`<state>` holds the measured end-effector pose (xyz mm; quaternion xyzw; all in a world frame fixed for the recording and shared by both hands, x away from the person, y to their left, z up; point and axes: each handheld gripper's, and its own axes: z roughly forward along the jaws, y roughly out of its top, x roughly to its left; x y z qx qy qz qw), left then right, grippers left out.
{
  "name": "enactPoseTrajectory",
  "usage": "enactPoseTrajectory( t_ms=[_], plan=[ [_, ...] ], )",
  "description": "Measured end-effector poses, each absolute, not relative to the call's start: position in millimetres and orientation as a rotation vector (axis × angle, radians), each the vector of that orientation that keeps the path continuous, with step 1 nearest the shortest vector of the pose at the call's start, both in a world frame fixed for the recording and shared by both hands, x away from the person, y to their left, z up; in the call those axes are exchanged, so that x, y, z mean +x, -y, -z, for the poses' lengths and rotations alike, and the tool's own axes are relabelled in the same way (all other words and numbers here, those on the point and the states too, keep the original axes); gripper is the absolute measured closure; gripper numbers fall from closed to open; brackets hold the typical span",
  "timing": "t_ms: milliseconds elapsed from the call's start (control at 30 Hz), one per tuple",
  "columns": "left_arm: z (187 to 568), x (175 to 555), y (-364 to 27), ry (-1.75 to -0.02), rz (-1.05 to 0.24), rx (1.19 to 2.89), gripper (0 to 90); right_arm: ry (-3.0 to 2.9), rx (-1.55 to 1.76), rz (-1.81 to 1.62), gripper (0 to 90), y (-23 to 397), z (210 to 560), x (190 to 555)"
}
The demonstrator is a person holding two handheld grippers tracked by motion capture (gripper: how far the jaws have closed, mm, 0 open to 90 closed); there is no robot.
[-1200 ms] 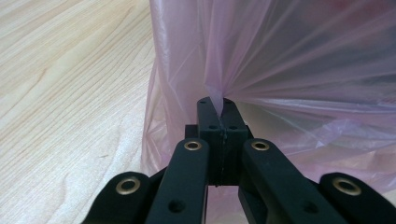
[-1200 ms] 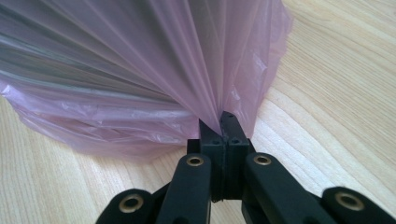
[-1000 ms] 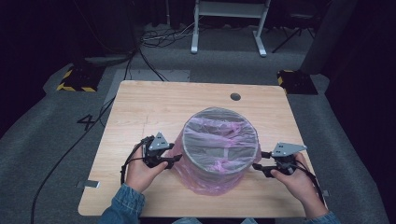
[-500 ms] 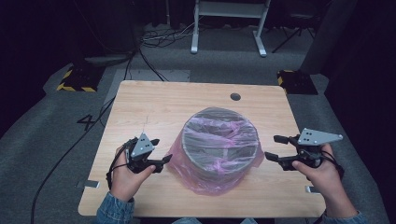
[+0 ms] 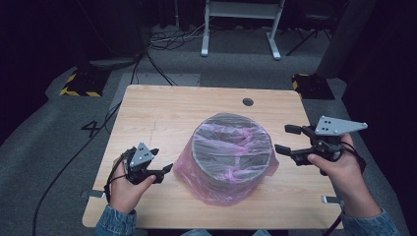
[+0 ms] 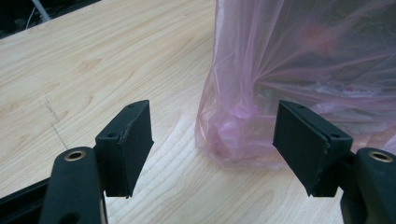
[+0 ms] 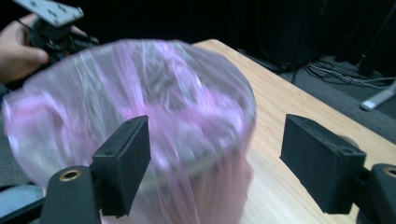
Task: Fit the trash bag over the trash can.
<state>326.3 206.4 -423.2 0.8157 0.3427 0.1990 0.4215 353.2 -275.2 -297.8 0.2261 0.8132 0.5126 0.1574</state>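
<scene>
Two hand-held grippers are at work, one in each hand. Low in the left of the high view, the left hand-held gripper (image 5: 164, 170) sits just above the surface (image 5: 162, 113), its jaws spread with nothing between them; in its own view the bag's crumpled foot lies just past the tips, untouched. At the right of that frame the right hand-held gripper (image 5: 286, 139) is held up beside the bin, clear of it, jaws likewise spread and empty. Both pairs of jaws have just been opening, and neither holds anything.

Between them, in the middle of the frame, stands one round grey bin (image 5: 231, 150) on the surface, with one pink see-through plastic bag (image 5: 216, 189) around it. The film stretches over the rim and bunches at the base.

Farther up the frame the surface has one small dark round hole (image 5: 248, 102) near its far edge. Beyond it, on the floor, lie two black-and-yellow striped blocks (image 5: 78, 83), one at each far corner, and one white metal frame (image 5: 241, 29) stands at the top centre among loose cables.
</scene>
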Motion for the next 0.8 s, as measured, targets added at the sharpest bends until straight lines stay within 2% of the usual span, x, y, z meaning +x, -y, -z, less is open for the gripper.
enactPoseTrajectory(
  t_ms=[467, 800],
  plan=[
    [438.8, 328.8, -224.9, -0.926, -0.493, 2.057, 28.1, -2.387, 0.561, -1.488, 19.9, 198.2, 275.6, 384.8],
    [441.7, 330.0, -227.3, -0.929, -0.491, 2.052, 27.9, -2.443, 0.538, -1.473, 16.8, 143.8, 285.6, 401.3]
  ],
)
